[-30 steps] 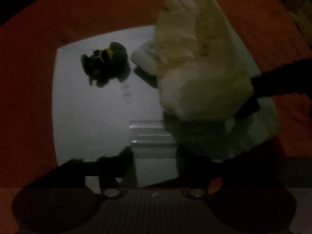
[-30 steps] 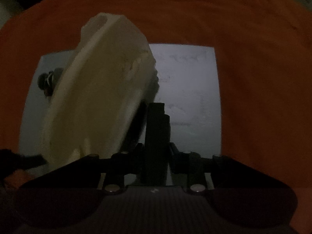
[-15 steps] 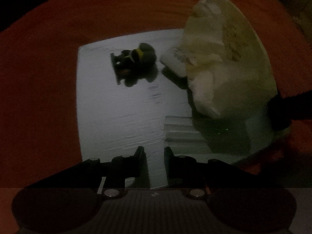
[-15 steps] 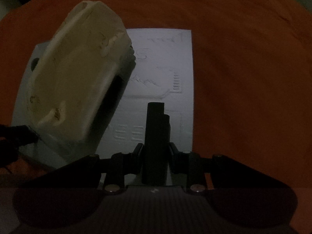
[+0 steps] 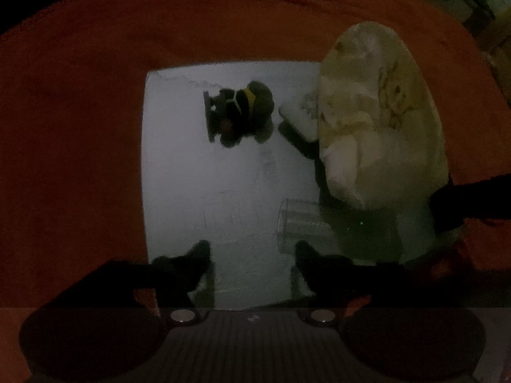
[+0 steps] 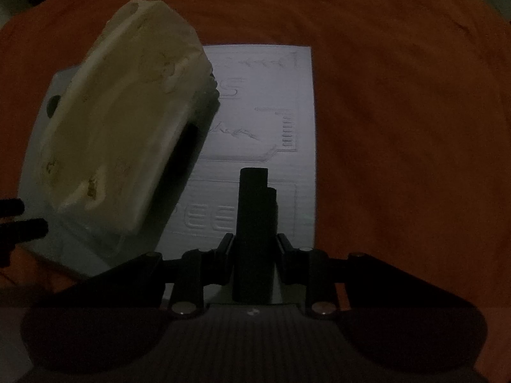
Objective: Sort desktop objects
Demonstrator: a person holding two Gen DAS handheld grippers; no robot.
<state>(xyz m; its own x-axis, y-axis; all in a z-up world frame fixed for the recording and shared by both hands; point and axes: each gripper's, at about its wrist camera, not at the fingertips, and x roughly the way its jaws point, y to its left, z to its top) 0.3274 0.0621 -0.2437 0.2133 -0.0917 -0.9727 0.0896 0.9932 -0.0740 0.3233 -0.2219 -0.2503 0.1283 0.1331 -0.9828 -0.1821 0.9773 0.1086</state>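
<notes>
My right tongs [image 6: 254,245] are clamped on a dark upright bar [image 6: 254,223], which looks like a marker or a slim black stick; in this dim light I cannot tell which. I hold it low on its body so most of its length stands out ahead of the fingers, and its long axis runs straight along the line the tongs point, down toward the white board [image 6: 300,102] beneath. The free end aims at the embossed panel of that board, so I judge I am carrying it to a marked spot there.

My left tongs [image 5: 252,252] are parting, with nothing between them: only bare white board [image 5: 179,175] shows in the gap. I read that as readying for the next pick, hanging over open board so the fingers foul nothing.

Outward from the left tongs, a clear plastic piece [image 5: 297,223] lies just beside the right-hand finger, its shape too faint to be sure of. Farther up the board sits a small black toy with a yellow band [image 5: 239,111], lying with its long axis across the view, the flat end to the left. Close beside it is a small white block [image 5: 300,116], partly tucked under a big cream-coloured bag [image 5: 380,121], which stands on the right part of the board and leans. In the right wrist view the same bag [image 6: 121,134] fills the left side, well clear of the bar.

All of it rests on a bench draped in orange cloth [image 6: 415,127].
</notes>
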